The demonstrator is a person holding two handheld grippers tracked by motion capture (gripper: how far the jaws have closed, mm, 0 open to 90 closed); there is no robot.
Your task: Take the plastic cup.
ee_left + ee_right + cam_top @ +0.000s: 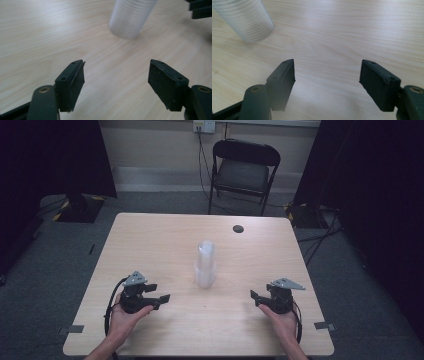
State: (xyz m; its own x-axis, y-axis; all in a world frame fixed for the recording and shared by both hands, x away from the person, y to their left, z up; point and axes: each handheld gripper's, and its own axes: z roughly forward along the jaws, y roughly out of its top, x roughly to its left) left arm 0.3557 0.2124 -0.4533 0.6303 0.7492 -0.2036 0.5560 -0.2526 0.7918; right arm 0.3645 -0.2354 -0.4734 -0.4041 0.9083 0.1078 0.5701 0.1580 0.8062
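Both grippers rest on the table [150, 235], left gripper [161, 297] and right gripper [254, 296] flanking the upright stack of clear cups [205, 264], jaws spread wide, holding nothing.

stack of clear plastic cups [205, 264]: translucent, whitish, nested mouth-down, ribbed rims banding lower part. stands upright on light wood table [150, 240], near its middle, roughly midway between left and right edges, well apart from every edge. in left gripper view stack [130, 17] shows ribbed base touching tabletop; in right gripper view [245, 20] same, blurred.
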